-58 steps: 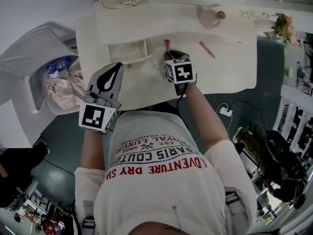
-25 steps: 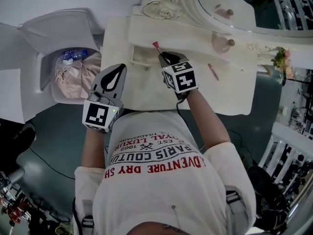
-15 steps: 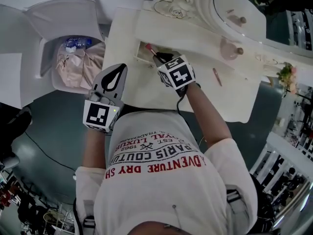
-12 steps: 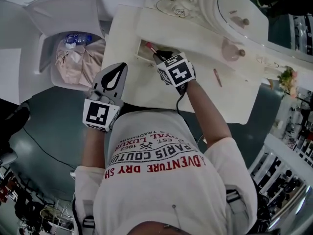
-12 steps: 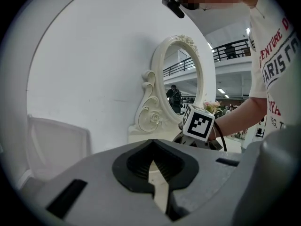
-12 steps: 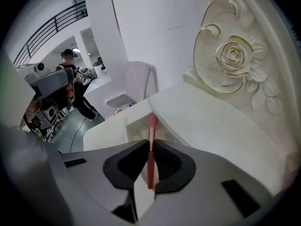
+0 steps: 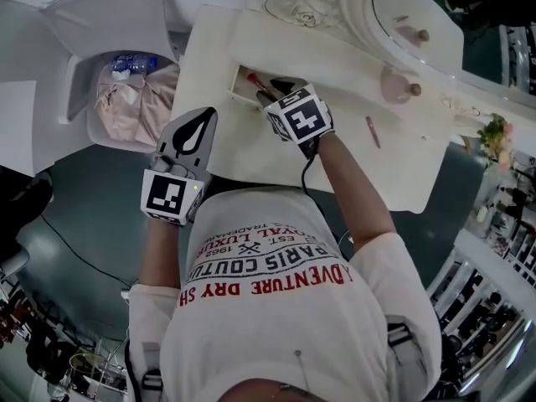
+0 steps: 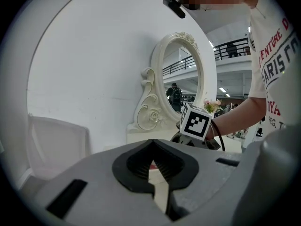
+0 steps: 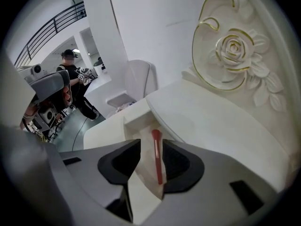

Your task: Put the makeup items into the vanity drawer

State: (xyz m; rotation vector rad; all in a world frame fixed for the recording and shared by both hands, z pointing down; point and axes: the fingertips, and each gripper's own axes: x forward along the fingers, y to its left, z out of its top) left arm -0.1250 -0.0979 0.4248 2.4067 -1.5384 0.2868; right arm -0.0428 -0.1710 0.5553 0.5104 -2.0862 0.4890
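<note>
The open vanity drawer (image 7: pixel 241 91) sits at the left of the cream vanity top (image 7: pixel 352 149). A red makeup brush (image 7: pixel 258 84) lies in the drawer (image 9: pixel 141 173), with its head pointing away. My right gripper (image 7: pixel 276 88) hovers just over it. Its jaws are opening, and the brush (image 9: pixel 157 161) shows in the gap between them, free of the pads. A second thin red makeup item (image 7: pixel 372 131) lies on the vanity top to the right. My left gripper (image 7: pixel 201 117) hangs off the vanity's front edge, shut and holding nothing (image 8: pixel 151 166).
A round pink bottle (image 7: pixel 394 82) stands before the oval mirror (image 7: pixel 402 15). A white bin with a pink bag (image 7: pixel 126 107) is left of the vanity. Flowers (image 7: pixel 496 131) sit at the far right end. A carved rose frame (image 9: pixel 235 55) rises behind the drawer.
The right gripper carried the red brush left over the drawer and let go of it. Its jaws have spread and the brush now lies in the drawer. The left gripper stayed put.
</note>
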